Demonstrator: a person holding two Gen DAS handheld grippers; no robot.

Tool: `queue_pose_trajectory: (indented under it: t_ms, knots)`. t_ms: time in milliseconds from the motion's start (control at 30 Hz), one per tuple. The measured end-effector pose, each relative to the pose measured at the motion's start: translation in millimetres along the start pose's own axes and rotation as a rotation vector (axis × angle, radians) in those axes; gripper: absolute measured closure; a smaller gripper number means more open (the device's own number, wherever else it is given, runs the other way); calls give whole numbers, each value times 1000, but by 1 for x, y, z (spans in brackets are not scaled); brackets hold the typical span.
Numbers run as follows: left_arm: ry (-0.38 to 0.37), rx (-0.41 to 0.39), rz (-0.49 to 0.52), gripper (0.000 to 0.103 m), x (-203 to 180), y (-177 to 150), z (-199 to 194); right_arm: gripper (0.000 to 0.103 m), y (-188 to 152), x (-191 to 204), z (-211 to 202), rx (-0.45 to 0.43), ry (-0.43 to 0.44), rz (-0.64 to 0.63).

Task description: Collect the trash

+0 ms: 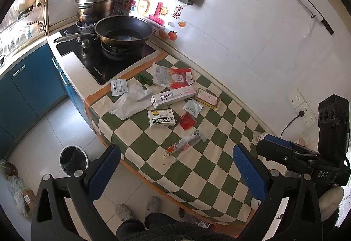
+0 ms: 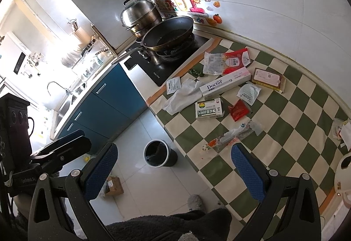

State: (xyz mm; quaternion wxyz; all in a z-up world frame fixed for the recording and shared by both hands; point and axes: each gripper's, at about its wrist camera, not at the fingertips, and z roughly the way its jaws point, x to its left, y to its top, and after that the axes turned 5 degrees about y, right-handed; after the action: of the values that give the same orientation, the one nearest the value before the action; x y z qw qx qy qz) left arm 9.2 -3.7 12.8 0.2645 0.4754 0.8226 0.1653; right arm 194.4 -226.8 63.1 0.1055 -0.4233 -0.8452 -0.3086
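Both tongs, left (image 1: 176,169) and right (image 2: 173,169), are hanging released and empty above the checked tabletop (image 1: 197,175), apparently choosing a first piece, so the nearest clear wrapper (image 1: 185,145) needs pinching and carrying to the bin (image 1: 73,159) on the floor.
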Motion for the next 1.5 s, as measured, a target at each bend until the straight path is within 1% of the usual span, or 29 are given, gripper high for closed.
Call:
queue_pose_trajectory:
  t_ms: [167,333,467,567,767,833,867,900,967,1033,1067,1133,1200,1267,1300,1367,1400,1433,1500]
  knots:
    - [0,1,-1,0,0,-1,0,0,0,-4,-1,-2,3,0]
    - [-2,3,0,0,-1,1,1,0,1,1,2,-2,1,1]
    - [-4,-1,2,0,-4,3,2,0,1,-4,0,-1,7,2]
    - [-7,-3,5,0,-7,4,3,0,4,8,2,1,13,4]
    - [-11,-6,6,0,-7,3,3,0,5,5,1,0,16,5]
    - [-3,-8,8,0,-7,2,4,0,5,9,3,-3,16,10]
    - [21,-16,16,0,-6,1,3,0,6,10,4,-9,10,20]
    - [72,-34,33,0,-6,1,4,0,6,9,5,-22,-3,36]
    - [218,-78,75,0,-4,2,13,0,6,8,10,-47,-51,80]
    - [357,-107,93,0,6,5,33,0,5,4,24,-64,-113,129]
    - [410,-112,96,0,13,6,44,0,4,-5,32,-69,-150,155]
    - [498,-93,92,0,32,9,74,0,3,-17,58,-74,-224,218]
    - [537,-52,75,0,53,10,106,0,0,-37,90,-77,-311,305]
    - [572,6,55,0,77,7,140,0,-5,-59,130,-61,-391,408]
    - [578,29,50,0,84,7,150,0,-8,-69,150,-44,-424,460]
    - [584,90,31,0,103,6,172,0,-14,-90,191,-2,-453,549]
    - [583,121,25,0,114,4,184,0,-16,-96,209,15,-469,573]
    - [588,136,28,0,118,3,188,0,-17,-98,229,34,-495,589]
    - [598,166,40,0,129,4,203,0,-17,-115,255,44,-531,604]
